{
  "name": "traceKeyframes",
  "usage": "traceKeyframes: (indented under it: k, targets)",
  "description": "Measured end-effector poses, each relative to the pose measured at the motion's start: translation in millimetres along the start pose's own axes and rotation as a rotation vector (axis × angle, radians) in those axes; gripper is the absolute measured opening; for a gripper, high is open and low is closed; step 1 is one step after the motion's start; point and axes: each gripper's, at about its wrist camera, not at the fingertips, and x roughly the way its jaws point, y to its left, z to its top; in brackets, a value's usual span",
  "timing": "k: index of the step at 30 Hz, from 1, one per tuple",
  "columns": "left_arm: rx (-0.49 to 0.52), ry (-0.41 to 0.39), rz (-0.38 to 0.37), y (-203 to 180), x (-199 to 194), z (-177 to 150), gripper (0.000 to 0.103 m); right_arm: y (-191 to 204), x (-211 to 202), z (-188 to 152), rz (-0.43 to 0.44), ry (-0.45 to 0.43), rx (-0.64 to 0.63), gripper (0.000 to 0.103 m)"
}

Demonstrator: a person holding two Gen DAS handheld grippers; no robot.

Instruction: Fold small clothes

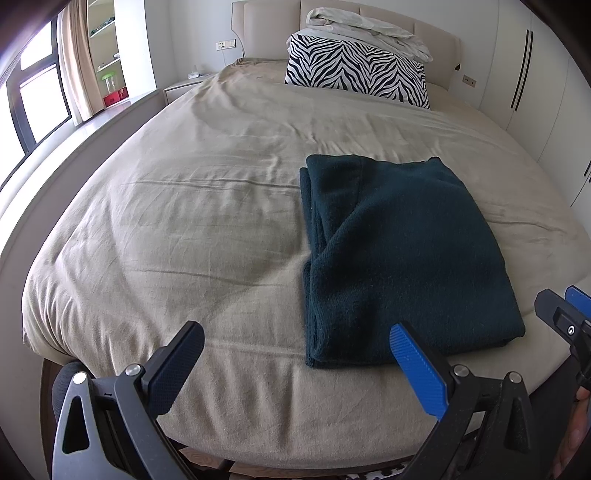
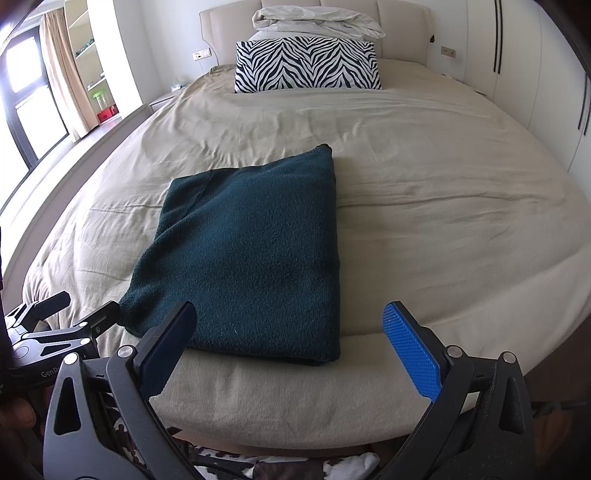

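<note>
Your dark green garment (image 2: 251, 254) lies folded into a neat rectangle on the beige bed (image 2: 443, 221), near its foot edge, well short of the zebra pillow (image 2: 306, 64). Folding looks essentially done. Your left gripper (image 1: 295, 369) and right gripper (image 2: 299, 347) hover at that edge, jaws spread, holding nothing.

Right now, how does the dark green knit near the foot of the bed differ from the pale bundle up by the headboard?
The dark green knit is folded into a flat rectangle; the pale bundle is loosely bunched and rumpled. The knit lies directly on the beige bedcover, near the grippers; the bundle rests on top of the zebra-print pillow at the far end. Both are soft fabric, and neither gripper touches either.
</note>
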Motion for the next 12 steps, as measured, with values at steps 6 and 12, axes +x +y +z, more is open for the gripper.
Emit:
traceKeyframes:
  k: [6,12]
  targets:
    - [0.0,0.0,0.0,-0.1,-0.2,0.3,0.103,0.3,0.2,-0.8,0.0,0.001,0.001,0.103]
    - [0.005,-0.009,-0.001,0.4,-0.8,-1.9,0.103,0.5,0.1,-2.7,0.001,0.003,0.002,0.103]
